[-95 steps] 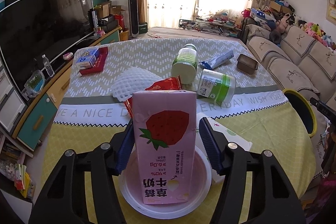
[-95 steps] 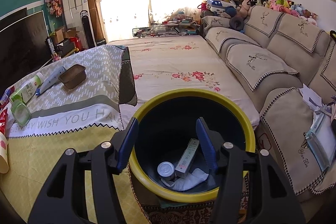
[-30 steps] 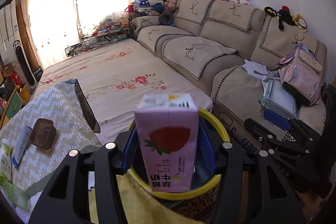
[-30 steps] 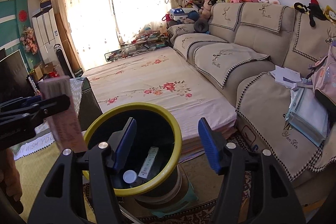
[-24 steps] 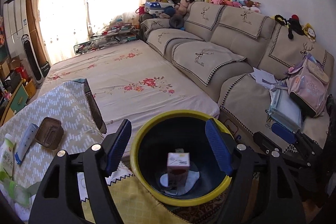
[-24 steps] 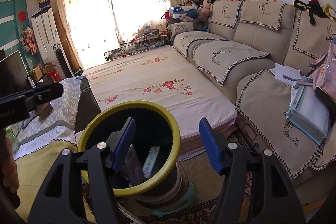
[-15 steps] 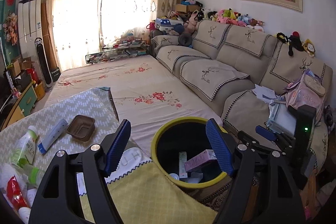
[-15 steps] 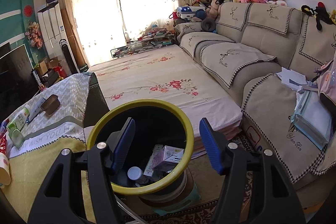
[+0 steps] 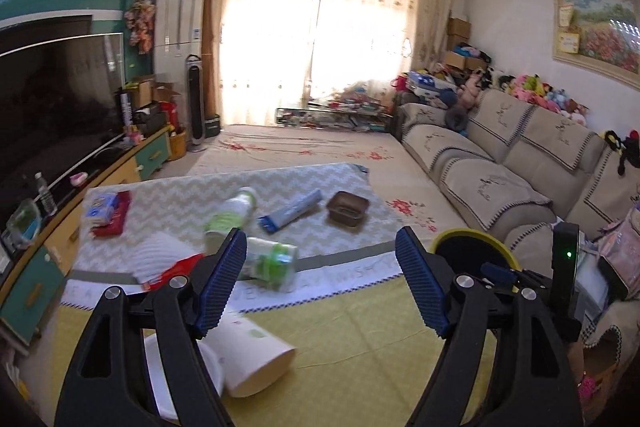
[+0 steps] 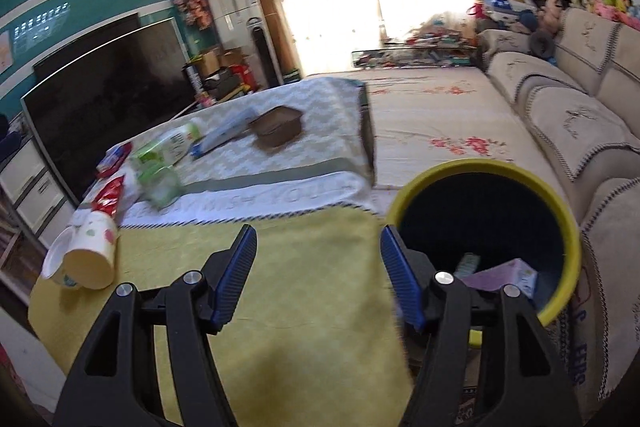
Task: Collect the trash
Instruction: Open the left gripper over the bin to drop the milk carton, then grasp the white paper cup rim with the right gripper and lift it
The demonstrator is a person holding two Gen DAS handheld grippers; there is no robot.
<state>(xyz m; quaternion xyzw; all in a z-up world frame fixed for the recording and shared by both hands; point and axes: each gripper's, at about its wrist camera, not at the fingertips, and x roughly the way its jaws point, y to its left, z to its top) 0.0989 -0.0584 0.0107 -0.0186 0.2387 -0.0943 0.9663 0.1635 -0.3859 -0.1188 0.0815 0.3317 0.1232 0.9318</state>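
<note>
Now the left gripper (image 9: 320, 281) is hanging over the table (image 9: 360, 331), its jaws having just been opening, with nothing between them. The right gripper (image 10: 318, 275) is gaping empty too. The pink milk carton (image 10: 500, 277) is lying inside the yellow-rimmed bin (image 10: 568, 227) at four o'clock. A paper cup (image 10: 90, 251) is lying toppled at nine o'clock.

The pink carton (image 10: 506, 277) in the yellow-rimmed bin (image 10: 558, 223) is half hidden behind the right gripper's arm. Motion smear blurs the green-labelled bottles (image 9: 270, 261), so their print is unreadable. The paper cup (image 9: 248, 355) is partly covered by the left gripper's finger (image 9: 218, 287), and what looks like a white lid (image 9: 182, 375) beneath is mostly hidden.
</note>
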